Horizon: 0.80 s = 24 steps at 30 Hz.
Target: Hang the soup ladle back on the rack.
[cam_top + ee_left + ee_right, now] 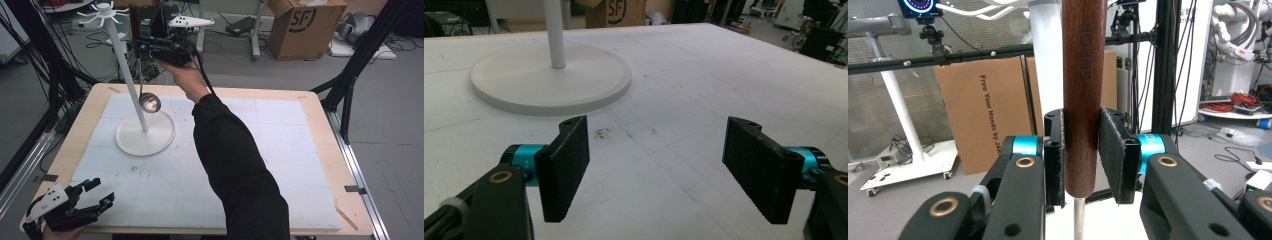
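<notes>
**Ladle held up beside the white stand**

Looking down from the high view, the right gripper (pixel 145 47) holds a wooden-handled ladle (pixel 148 102) upright beside the pole of the white stand (pixel 145 134), its metal bowl hanging just above the stand's round base. The left gripper (pixel 97 192) rests at the counter's (pixel 300 165) near left corner.

In the left gripper view, the jaws stand wide apart, released, above the white counter surface.

In the right gripper view, the jaws are clenched on the dark wooden handle (pixel 1083 90).

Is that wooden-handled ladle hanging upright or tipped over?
Upright: the ladle hangs bowl-down, its wooden handle vertical, clamped in the right tongs.
</notes>
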{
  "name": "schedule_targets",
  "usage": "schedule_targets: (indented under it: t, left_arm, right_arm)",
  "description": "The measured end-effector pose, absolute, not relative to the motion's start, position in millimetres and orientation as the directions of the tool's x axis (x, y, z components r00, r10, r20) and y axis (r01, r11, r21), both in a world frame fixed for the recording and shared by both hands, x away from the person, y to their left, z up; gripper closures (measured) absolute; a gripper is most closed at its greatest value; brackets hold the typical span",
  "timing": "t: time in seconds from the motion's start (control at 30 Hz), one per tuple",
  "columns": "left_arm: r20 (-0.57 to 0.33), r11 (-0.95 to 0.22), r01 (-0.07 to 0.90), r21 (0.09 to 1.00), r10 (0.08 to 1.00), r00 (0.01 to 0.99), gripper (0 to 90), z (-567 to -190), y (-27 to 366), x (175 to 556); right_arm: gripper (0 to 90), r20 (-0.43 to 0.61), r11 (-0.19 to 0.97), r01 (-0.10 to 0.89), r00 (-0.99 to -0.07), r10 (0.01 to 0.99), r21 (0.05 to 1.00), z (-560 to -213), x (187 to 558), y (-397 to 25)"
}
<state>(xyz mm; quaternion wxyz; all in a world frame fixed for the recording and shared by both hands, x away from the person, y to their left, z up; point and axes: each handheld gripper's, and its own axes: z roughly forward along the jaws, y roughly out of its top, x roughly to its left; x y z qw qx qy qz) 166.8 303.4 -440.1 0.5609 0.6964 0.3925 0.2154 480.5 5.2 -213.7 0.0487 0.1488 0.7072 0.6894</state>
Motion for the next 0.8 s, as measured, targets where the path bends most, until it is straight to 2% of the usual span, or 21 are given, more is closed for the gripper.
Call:
schedule_targets:
  t: [0.8]
  left_arm:
    - [-0.137,-0.064,0.302,0.951,0.789,0.599,27.3,-439,304,165]
  right_arm:
    - [73.3,0.12,0.045,0.134,-0.963,0.243,0.99,-215,473,19]
